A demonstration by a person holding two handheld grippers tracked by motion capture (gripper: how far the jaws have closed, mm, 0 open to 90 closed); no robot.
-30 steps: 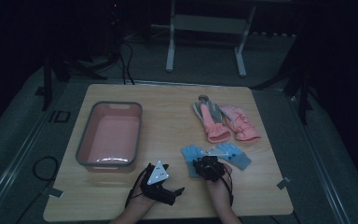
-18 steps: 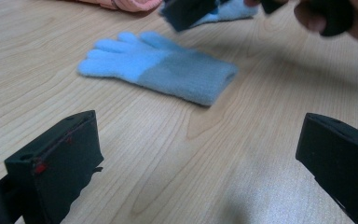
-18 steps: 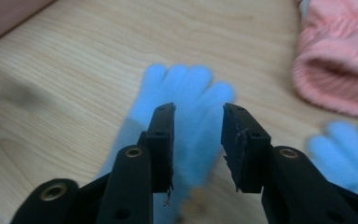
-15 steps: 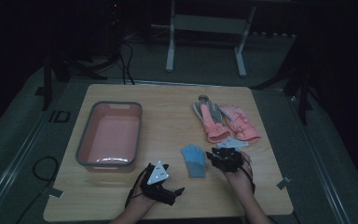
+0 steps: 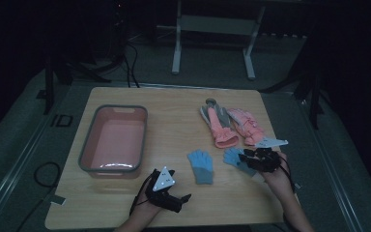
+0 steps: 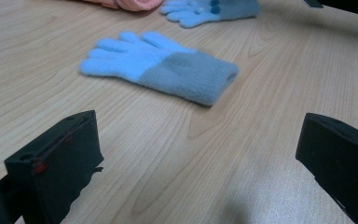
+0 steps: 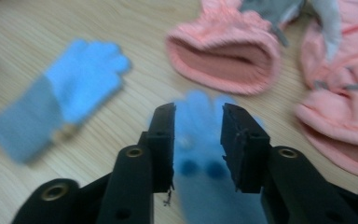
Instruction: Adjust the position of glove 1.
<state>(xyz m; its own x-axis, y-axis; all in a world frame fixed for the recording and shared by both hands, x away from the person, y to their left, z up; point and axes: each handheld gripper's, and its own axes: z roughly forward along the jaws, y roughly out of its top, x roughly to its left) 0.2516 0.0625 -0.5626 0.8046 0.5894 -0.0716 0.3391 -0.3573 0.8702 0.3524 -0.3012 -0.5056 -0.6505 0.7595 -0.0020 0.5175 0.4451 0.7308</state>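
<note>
Near the table's (image 5: 174, 104) right edge, the right gripper (image 5: 251, 159) has a blue glove (image 7: 200, 154) between its jaws, which have just been opening; whether the pads press it is unclear. This glove's fingers point far-left, its long axis along the jaws. Left of it lies a second blue glove (image 5: 201, 166), fingers pointing far. At the near edge, the left gripper (image 5: 171, 198) gapes wide and holds nothing.

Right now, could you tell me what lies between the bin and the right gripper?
One blue glove lies flat between the bin and the right gripper, seen in the high view.
</note>
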